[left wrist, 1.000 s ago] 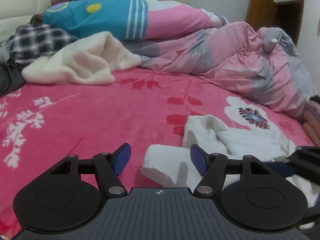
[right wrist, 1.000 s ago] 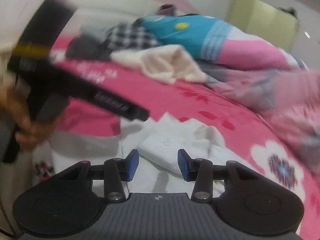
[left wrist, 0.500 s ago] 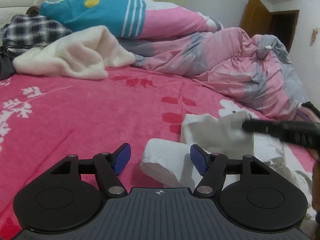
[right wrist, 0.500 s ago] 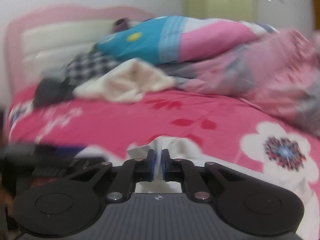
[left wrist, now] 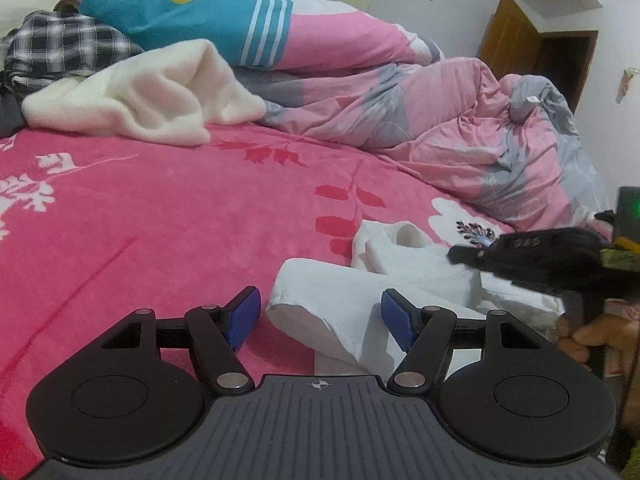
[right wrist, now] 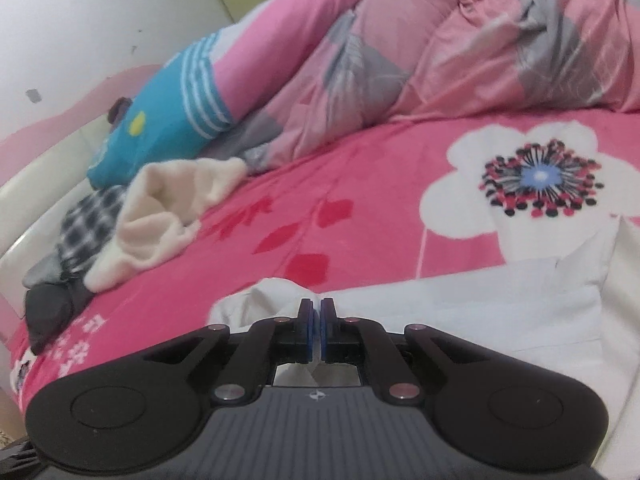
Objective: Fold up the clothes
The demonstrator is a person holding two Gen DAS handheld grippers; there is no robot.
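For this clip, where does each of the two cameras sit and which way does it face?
Left wrist: rides the left gripper, low over the pink bedspread, facing the white garment and the quilt; its open blue pads, the right gripper and a hand show.
Right wrist: rides the right gripper, tilted, facing the headboard; pads shut on the white garment.
Shared: garment, bedspread, cream blanket, blue pillow.

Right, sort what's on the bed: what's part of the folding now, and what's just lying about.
In the job:
- crumpled white cotton garment
- right claw, shut on its fabric
- left claw, open by its sleeve

Lying about:
- fluffy cream fleece
- black-and-white checked shirt
- pink-and-grey quilt
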